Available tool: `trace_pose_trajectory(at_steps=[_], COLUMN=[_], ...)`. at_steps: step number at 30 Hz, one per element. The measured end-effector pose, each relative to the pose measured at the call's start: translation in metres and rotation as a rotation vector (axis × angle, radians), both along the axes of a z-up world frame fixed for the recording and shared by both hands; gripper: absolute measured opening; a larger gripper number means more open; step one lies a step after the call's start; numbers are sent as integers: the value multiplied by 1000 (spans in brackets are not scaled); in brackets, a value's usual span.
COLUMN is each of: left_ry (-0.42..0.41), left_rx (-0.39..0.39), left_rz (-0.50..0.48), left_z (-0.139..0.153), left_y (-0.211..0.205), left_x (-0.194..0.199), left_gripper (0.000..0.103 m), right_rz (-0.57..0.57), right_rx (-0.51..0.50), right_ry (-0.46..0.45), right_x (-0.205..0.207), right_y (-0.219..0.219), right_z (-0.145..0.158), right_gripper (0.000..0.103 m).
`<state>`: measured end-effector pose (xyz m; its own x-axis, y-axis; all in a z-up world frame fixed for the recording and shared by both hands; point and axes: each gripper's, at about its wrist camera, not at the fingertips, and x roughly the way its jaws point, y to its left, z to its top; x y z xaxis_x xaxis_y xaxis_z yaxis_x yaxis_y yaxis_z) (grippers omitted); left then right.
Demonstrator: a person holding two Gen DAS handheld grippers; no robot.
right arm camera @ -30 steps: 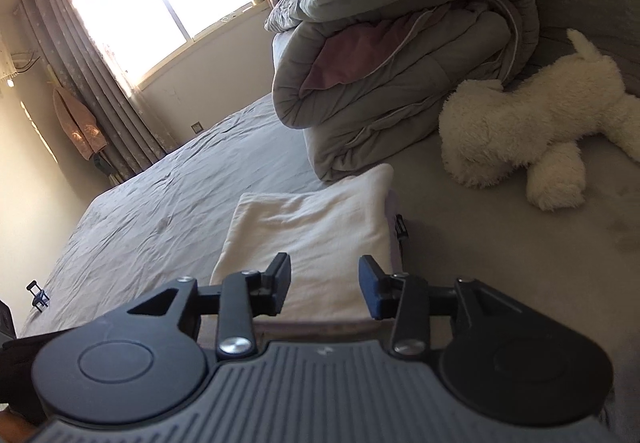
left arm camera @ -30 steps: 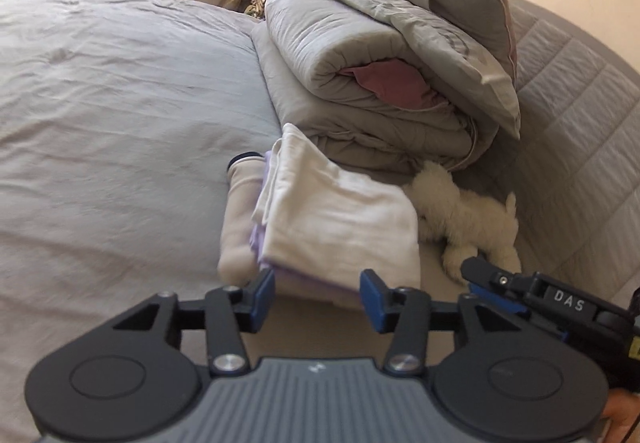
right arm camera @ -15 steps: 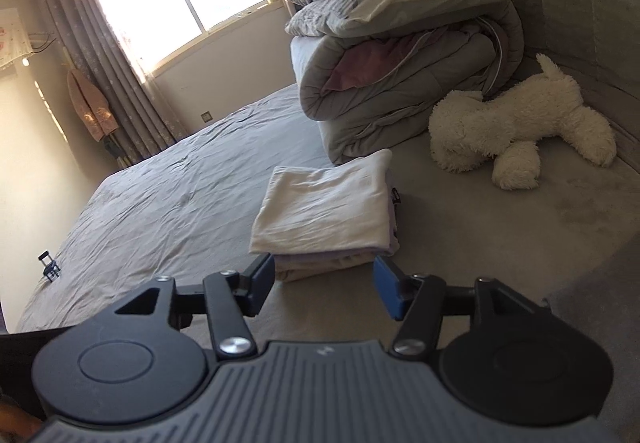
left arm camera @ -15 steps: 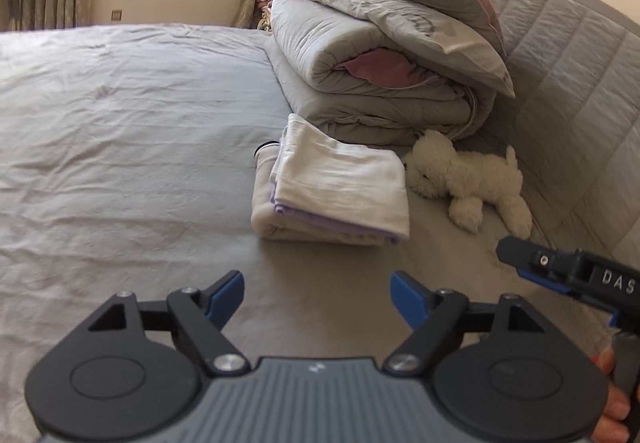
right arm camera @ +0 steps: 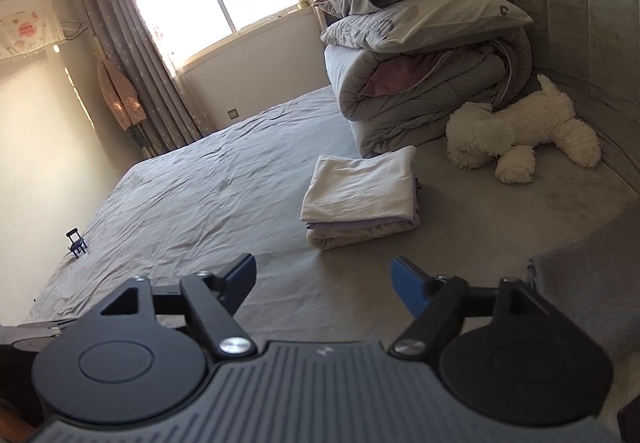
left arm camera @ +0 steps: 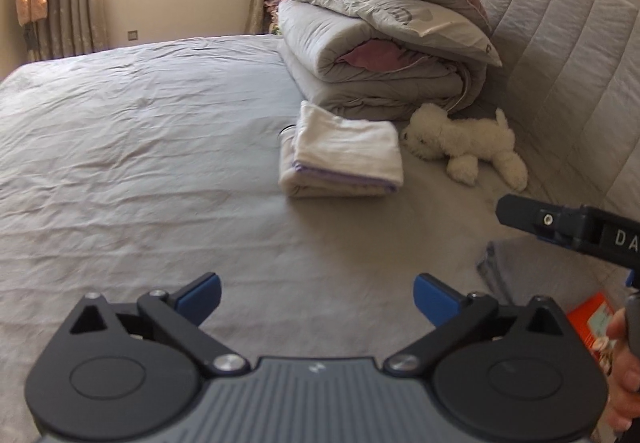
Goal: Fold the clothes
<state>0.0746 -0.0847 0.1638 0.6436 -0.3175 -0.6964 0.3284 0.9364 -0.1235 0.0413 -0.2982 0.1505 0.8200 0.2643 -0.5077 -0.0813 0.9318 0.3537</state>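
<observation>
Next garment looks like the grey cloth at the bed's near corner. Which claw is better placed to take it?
Probably the right claw: the grey cloth lies just beside it, on its side. Both claws are empty, freshly opened. The left claw sits farther over.

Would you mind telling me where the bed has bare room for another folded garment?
The wide grey sheet left of the folded stack is free. It is crowded by the headboard: rolled duvet and plush dog flank the stack.

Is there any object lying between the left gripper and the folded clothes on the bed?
Nothing visible does. Only bare grey bed sheet lies between the open left gripper and the folded clothes. The plush dog lies beside the stack, off that path.
</observation>
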Motion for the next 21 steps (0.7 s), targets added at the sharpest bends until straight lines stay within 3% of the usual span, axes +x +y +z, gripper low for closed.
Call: trace_pose_trajectory(at_steps=[5, 12, 21], left_ry=[0, -10, 0], left_rx=[45, 57, 61], left_rz=[6, 3, 78], left_z=[-1, -1, -3], left_y=[9, 18, 23], left_x=[-30, -65, -86], left_gripper=[102, 103, 103], right_rz=[-16, -31, -51], right_rx=[-21, -17, -132], right_ry=[13, 73, 110], right_x=[-22, -45, -70], right_y=[11, 22, 41], right_z=[-2, -8, -15], right_gripper=[103, 103, 103])
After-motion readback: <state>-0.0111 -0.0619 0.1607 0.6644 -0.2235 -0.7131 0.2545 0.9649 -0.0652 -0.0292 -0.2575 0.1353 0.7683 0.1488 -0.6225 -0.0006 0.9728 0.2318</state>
